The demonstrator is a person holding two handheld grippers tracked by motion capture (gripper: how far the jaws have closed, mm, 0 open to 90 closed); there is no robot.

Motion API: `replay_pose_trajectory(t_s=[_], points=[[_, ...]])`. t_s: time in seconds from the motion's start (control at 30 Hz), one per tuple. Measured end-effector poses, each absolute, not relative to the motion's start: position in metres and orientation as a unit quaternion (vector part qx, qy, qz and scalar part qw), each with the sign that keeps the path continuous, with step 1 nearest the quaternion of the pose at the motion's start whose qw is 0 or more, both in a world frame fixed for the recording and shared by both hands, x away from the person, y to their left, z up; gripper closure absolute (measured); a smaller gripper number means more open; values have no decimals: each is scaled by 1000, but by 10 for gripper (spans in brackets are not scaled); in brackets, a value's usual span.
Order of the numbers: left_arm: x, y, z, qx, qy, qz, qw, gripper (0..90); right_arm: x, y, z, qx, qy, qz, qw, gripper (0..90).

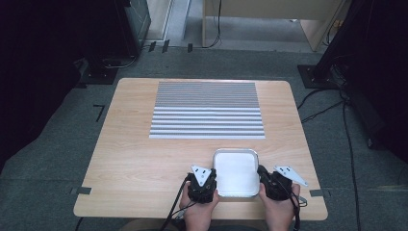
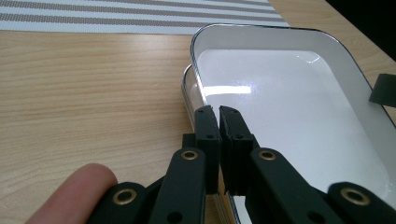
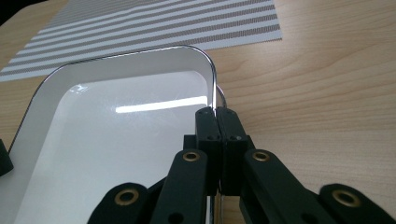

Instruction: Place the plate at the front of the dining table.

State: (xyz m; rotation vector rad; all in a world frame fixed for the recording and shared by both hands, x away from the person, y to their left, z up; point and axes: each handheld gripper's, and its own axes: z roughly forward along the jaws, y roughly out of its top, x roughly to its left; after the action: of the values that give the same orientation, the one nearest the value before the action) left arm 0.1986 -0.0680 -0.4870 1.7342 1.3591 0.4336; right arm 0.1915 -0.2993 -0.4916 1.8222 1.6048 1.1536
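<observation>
Gripping the white tray (image 1: 235, 173) by both side rims was as far as I had got: my left gripper (image 2: 218, 112) had its fingers (image 2: 207, 128) pinched narrow on the tray's left rim, and my right gripper (image 3: 216, 113) had its fingers (image 3: 229, 128) pressed together on the right rim. The tray sat flat on the counter (image 1: 139, 159) near its front edge, between my hands and just short of the striped mat (image 1: 207, 109). I judged the grasp done (both sides looked secure) and the lift and carry not yet made.
</observation>
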Motion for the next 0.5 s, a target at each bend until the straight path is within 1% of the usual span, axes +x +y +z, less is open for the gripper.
replay_pose_trajectory(t_s=[0.37,0.4,0.5], points=[[206,-58,-482,700,549,152,430,886,193,-295,-476,655,584,424,225,900],[206,-56,-481,701,544,143,439,894,194,-294,-475,653,586,423,226,900],[208,-63,-481,719,530,115,435,900,198,-288,-476,648,598,425,205,900]])
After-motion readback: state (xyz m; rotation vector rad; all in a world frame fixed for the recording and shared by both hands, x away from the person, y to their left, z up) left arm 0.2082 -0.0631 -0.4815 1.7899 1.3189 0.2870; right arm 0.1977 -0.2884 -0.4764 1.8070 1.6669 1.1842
